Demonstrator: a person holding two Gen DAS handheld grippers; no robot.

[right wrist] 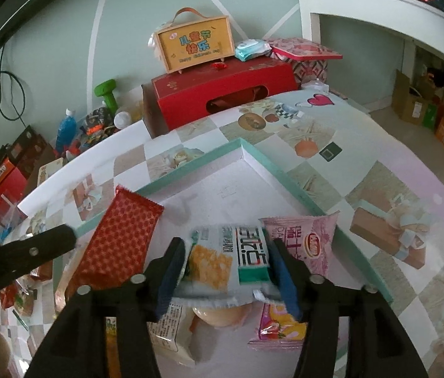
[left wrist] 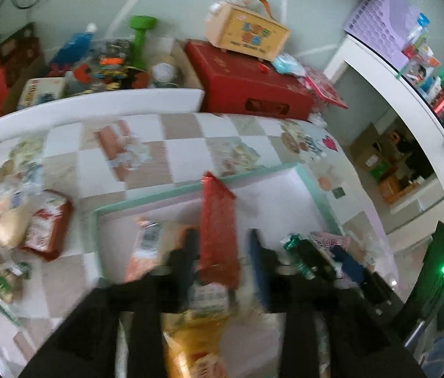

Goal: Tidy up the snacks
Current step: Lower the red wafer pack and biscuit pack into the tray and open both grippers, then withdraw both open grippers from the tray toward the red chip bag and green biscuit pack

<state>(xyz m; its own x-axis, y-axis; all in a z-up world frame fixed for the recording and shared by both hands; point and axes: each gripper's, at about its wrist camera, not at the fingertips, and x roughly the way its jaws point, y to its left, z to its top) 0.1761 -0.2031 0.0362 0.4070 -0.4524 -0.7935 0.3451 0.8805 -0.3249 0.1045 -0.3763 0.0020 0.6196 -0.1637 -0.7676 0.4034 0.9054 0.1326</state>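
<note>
Snack packets were piled in the teal-rimmed tray on the checkered surface. A crinkly white-and-green packet was pinched by the right tool. A glossy red packet sat between the left tool's spread fingers, touching one. A red box stood behind.

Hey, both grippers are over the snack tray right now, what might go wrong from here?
The red packet sits against only one finger of the left gripper, whose jaws look open, so it may drop crooked. The right gripper pinches the white packet over piled snacks in the tray; both grippers are close and could bump.
</note>
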